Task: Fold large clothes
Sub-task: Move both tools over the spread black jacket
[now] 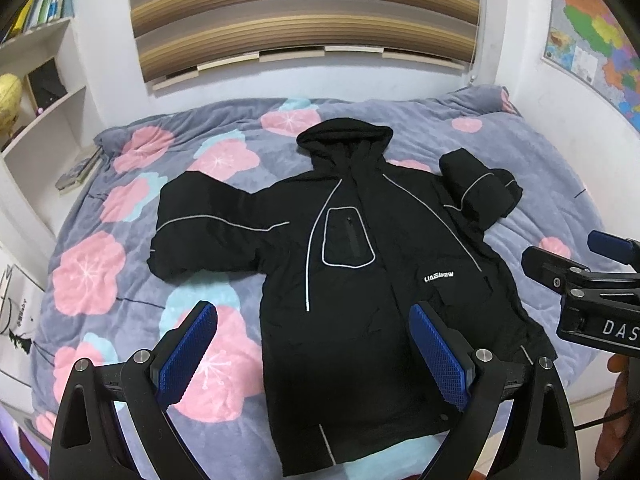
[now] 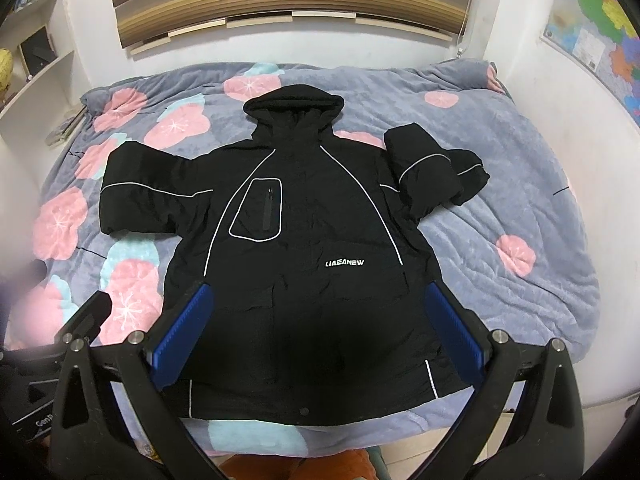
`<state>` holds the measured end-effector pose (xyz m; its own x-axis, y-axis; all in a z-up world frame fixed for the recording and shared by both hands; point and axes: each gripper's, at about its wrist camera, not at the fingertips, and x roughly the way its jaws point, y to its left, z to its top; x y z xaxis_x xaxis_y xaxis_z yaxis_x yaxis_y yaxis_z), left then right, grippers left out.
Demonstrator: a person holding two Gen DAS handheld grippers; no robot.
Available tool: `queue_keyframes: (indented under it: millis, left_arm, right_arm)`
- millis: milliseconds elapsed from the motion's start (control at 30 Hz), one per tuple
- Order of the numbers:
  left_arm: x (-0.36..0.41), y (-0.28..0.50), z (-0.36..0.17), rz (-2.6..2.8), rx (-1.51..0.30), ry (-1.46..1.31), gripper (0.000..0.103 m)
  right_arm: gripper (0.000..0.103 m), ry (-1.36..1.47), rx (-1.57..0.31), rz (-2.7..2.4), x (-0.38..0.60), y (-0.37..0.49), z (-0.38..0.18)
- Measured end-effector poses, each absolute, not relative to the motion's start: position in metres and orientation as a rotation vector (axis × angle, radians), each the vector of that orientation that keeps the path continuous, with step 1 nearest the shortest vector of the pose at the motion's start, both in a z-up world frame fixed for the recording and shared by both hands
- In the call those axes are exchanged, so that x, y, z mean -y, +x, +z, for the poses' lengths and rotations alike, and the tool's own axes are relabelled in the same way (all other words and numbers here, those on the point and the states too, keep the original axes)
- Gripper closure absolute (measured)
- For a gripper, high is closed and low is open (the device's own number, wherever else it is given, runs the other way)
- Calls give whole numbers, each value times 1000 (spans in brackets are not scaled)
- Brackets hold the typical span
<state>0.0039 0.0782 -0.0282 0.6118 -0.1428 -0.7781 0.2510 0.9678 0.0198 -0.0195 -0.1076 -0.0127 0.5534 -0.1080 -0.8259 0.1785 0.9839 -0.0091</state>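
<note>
A black hooded jacket [image 1: 352, 264] [image 2: 304, 240] with white piping lies front up on the bed, hood toward the wall. Its left sleeve [image 1: 200, 228] stretches out flat. Its right sleeve [image 1: 476, 188] is bent back on itself near the shoulder. My left gripper [image 1: 314, 316] hovers open above the jacket's lower left part, nothing between its blue pads [image 1: 188, 356]. My right gripper [image 2: 320, 300] is open above the jacket's hem, holding nothing. The right gripper's body [image 1: 592, 284] shows at the right edge of the left wrist view.
The bed [image 1: 100, 272] has a grey-blue cover with pink flowers and fills the room between a white shelf [image 1: 44, 120] on the left and a wall map [image 1: 600, 40] on the right. A striped blind [image 1: 304, 12] hangs behind it. A hand [image 1: 616, 420] shows at lower right.
</note>
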Motion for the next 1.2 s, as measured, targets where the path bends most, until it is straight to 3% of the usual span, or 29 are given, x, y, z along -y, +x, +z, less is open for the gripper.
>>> queue_keyframes:
  millis: [733, 1200]
  left_arm:
    - [-85, 23, -40, -266, -914, 121, 6]
    - [-39, 21, -27, -265, -895, 99, 6]
  right_arm:
    - [0, 84, -987, -190, 104, -13, -18]
    - [0, 71, -949, -129, 141, 4, -7]
